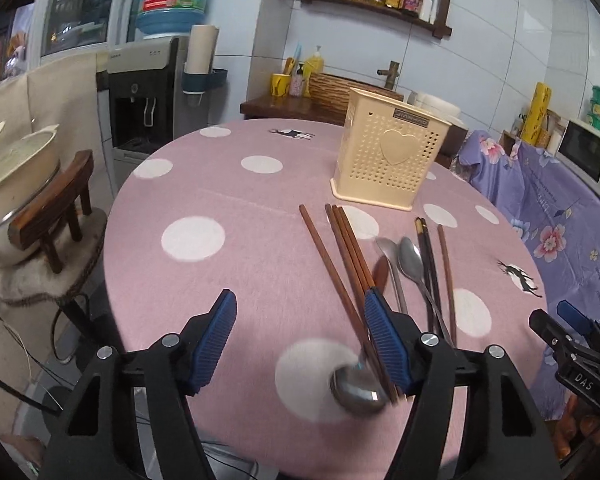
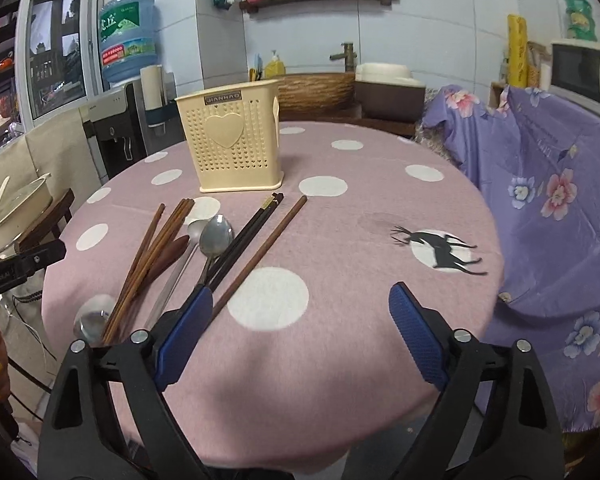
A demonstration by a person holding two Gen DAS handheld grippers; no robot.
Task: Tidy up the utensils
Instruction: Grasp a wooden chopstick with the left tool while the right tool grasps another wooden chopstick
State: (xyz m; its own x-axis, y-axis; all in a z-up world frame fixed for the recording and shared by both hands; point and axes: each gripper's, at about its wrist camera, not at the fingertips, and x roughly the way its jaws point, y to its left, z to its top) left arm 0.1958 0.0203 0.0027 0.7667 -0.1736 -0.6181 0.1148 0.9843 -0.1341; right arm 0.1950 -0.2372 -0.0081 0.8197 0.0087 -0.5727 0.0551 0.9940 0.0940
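Note:
A cream perforated utensil holder (image 1: 388,160) (image 2: 232,140) with a heart on its side stands upright on the pink dotted table (image 1: 204,280) (image 2: 340,208). In front of it lie several brown chopsticks (image 1: 340,248) (image 2: 156,248), a dark pair (image 1: 428,256) (image 2: 252,232), metal spoons (image 1: 410,260) (image 2: 216,234) and a wooden spoon (image 1: 381,272) (image 2: 170,254). Another spoon's bowl (image 1: 358,390) (image 2: 94,320) rests near the table's front edge. My left gripper (image 1: 299,296) hovers open just left of the pile. My right gripper (image 2: 301,290) hovers open just right of it. Neither holds anything.
A purple floral cloth (image 2: 548,184) covers furniture to the right, with a microwave (image 2: 580,72) behind it. A wooden stool (image 1: 56,216) and a cream pot (image 1: 16,160) stand to the left. A water dispenser (image 1: 148,92) and a sink counter (image 2: 320,92) lie beyond the table.

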